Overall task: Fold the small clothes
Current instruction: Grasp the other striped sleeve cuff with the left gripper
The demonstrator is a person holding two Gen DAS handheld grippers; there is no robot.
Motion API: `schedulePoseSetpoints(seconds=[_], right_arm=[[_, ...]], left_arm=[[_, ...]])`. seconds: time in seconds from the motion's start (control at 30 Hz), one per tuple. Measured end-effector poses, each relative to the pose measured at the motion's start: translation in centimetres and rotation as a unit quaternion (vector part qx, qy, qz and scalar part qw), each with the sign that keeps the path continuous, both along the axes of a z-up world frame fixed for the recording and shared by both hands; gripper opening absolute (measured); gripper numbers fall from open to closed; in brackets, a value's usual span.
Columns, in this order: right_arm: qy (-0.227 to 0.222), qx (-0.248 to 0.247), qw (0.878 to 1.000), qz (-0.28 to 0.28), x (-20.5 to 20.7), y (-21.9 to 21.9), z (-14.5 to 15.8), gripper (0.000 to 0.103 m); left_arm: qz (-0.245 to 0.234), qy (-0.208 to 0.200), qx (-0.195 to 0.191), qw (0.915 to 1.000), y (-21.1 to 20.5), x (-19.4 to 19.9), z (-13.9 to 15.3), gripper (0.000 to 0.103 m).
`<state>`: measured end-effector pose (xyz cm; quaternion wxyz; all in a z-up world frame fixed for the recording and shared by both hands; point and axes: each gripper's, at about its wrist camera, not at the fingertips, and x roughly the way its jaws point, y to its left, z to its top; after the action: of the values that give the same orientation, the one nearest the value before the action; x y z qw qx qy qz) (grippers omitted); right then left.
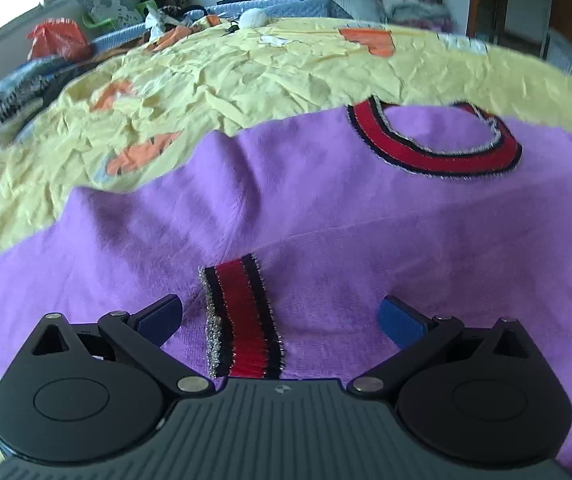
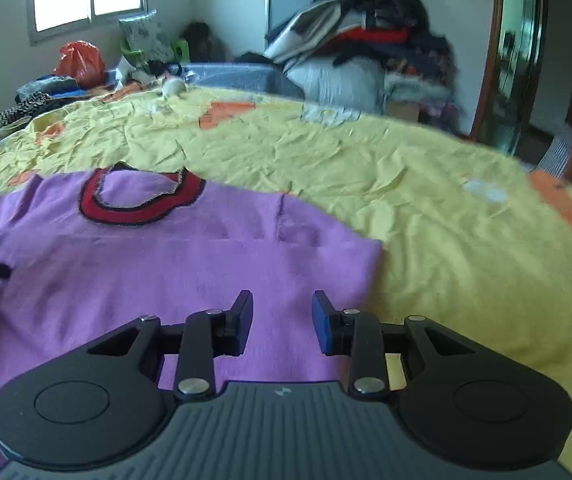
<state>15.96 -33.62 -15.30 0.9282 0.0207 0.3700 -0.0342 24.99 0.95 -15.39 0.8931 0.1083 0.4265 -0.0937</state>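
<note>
Purple knit sweater (image 1: pixel 326 208) with red-and-black striped collar (image 1: pixel 438 148) lay spread on the wrinkled yellow bedsheet (image 2: pixel 426 208), one striped cuff (image 1: pixel 241 320) apparently folded onto the body, so folding seemed barely begun. Left tongs (image 1: pixel 279 320) gaped wide over that cuff, holding nothing; right tongs (image 2: pixel 281 324) stood partly open and empty. The sweater's hem was cut off from view.

R claw (image 2: pixel 281 322) open, empty, over purple sweater (image 2: pixel 165 264) on yellow bedsheet (image 2: pixel 426 200).
</note>
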Motion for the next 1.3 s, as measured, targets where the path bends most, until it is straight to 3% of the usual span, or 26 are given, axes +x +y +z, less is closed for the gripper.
schedulePoseSetpoints(seconds=[0.07,0.1,0.13,0.17,0.2,0.27,0.33,0.43,0.53,0.63,0.77,0.83,1.0,1.17,1.23,1.3], right_arm=[[0.007,-0.035,0.999,-0.011,1.4,-0.2,-1.1,0.032],[0.005,-0.048,0.998,-0.031,1.9,-0.8,-1.3,0.032],[0.001,-0.045,0.998,-0.045,2.2,-1.4,-1.5,0.044],[0.005,-0.036,0.997,-0.068,2.6,-2.2,-1.6,0.067],[0.012,-0.023,0.996,-0.082,2.8,-2.9,-1.7,0.074],[0.010,0.000,0.996,-0.088,2.2,-3.0,-1.2,0.074],[-0.022,-0.008,0.997,-0.078,0.6,-1.7,-0.2,0.074],[-0.054,0.034,0.996,-0.068,-2.6,0.2,0.9,0.075],[-0.070,0.067,0.994,-0.046,-5.8,3.4,1.2,0.077],[-0.079,0.099,0.992,-0.025,-8.5,5.9,1.3,0.079],[-0.076,0.136,0.987,-0.028,-11.1,8.0,0.8,0.079],[-0.075,0.138,0.987,-0.034,-12.0,8.8,0.8,0.079],[-0.069,0.136,0.987,-0.058,-14.0,9.3,0.8,0.079],[-0.054,0.130,0.987,-0.072,-15.0,9.0,0.3,0.080],[-0.051,0.131,0.987,-0.077,-15.3,8.9,0.1,0.080],[-0.049,0.128,0.987,-0.078,-15.4,9.0,0.0,0.080]], left_arm=[[0.019,0.009,-0.053,0.9984,2.1,0.6,-0.6,0.103],[0.029,-0.004,-0.056,0.9980,2.6,0.6,-0.7,0.103],[0.036,-0.010,-0.049,0.9981,2.8,0.6,-0.8,0.103],[0.037,-0.003,-0.060,0.9975,3.3,0.8,-0.7,0.103],[0.042,0.005,-0.058,0.9975,3.6,0.9,-0.3,0.103],[0.068,0.002,-0.050,0.9964,5.1,0.5,0.6,0.103],[0.093,-0.045,-0.056,0.9931,8.0,-0.9,1.9,0.103],[0.098,-0.090,-0.070,0.9886,13.8,-2.3,2.9,0.103],[0.097,-0.101,-0.036,0.9896,20.0,-2.3,3.6,0.103],[0.120,-0.165,0.064,0.9768,25.4,-2.2,4.4,0.103],[0.069,-0.164,0.132,0.9752,29.0,0.4,4.1,0.103],[0.051,-0.160,0.147,0.9748,29.8,1.5,3.7,0.103],[0.033,-0.138,0.125,0.9820,31.7,3.6,2.3,0.102],[0.018,-0.105,0.120,0.9871,32.0,4.6,0.5,0.067],[0.018,-0.101,0.103,0.9894,32.2,4.6,0.4,0.030],[0.029,-0.090,0.079,0.9924,32.6,4.7,0.4,0.011]])
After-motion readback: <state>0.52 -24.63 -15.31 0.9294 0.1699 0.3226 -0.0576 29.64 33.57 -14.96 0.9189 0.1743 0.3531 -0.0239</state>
